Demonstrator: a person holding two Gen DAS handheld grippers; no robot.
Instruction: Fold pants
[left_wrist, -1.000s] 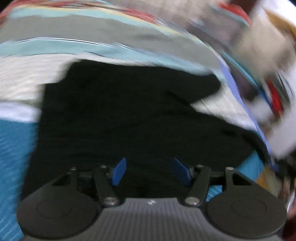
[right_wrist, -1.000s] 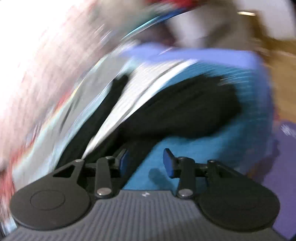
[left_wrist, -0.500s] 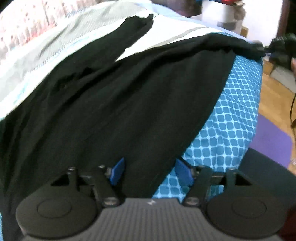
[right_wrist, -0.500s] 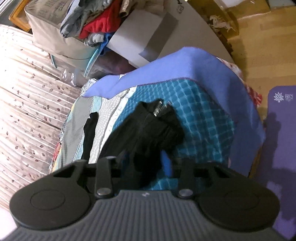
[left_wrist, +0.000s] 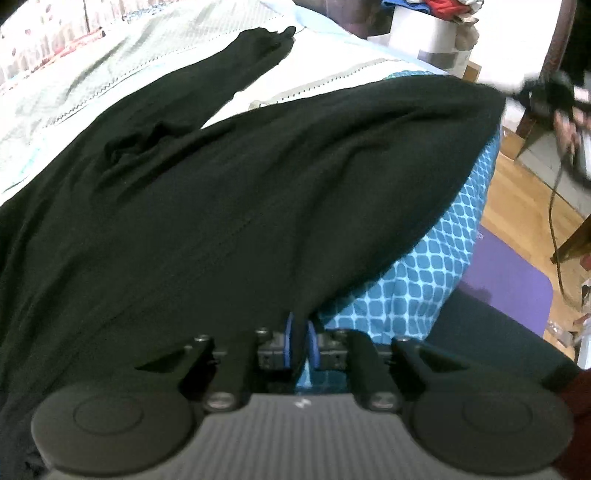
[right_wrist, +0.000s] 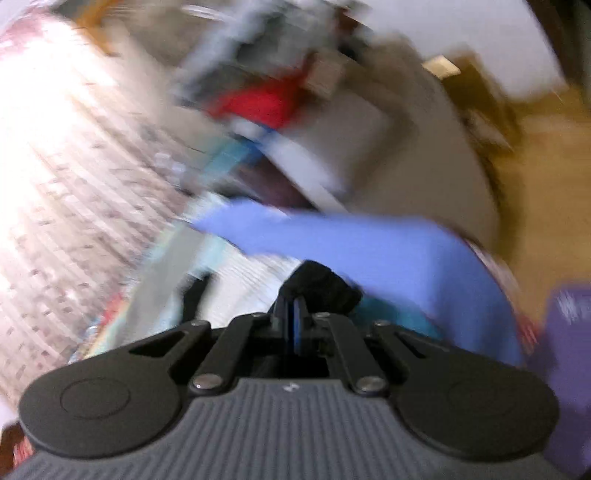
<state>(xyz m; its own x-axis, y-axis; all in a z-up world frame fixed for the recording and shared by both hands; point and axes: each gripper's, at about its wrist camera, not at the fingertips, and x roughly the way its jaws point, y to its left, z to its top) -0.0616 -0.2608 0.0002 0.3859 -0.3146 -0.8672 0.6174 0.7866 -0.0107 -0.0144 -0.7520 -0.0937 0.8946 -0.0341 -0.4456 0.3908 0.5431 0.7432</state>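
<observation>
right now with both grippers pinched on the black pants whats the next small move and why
Probably lift and carry the held edge across toward the far leg. The left gripper is shut on the near edge of the black pants, and the right gripper is shut on a bunched end of them. One leg lies splayed apart on the bedspread, so the legs are not yet stacked.

Heavily blurred right wrist view; clothes pile (right_wrist: 258, 99) indistinct. Black pants (left_wrist: 221, 206) cut off at left edge.
</observation>
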